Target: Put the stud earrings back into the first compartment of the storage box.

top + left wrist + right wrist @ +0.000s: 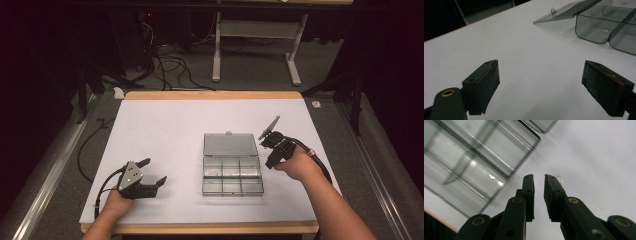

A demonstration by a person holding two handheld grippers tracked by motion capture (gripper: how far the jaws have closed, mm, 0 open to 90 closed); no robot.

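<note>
My right tool [273, 150] sits just beside the open clear box [232, 176], jaws barely parted, empty; my left tool [150, 172] gapes wide, empty

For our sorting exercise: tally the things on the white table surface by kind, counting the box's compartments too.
Clear plastic compartment box, lid open: 1
Compartments in that box: 6
Handheld grippers, left gripper and right gripper: 2
Total: 3 things, plus 6 compartments
</note>
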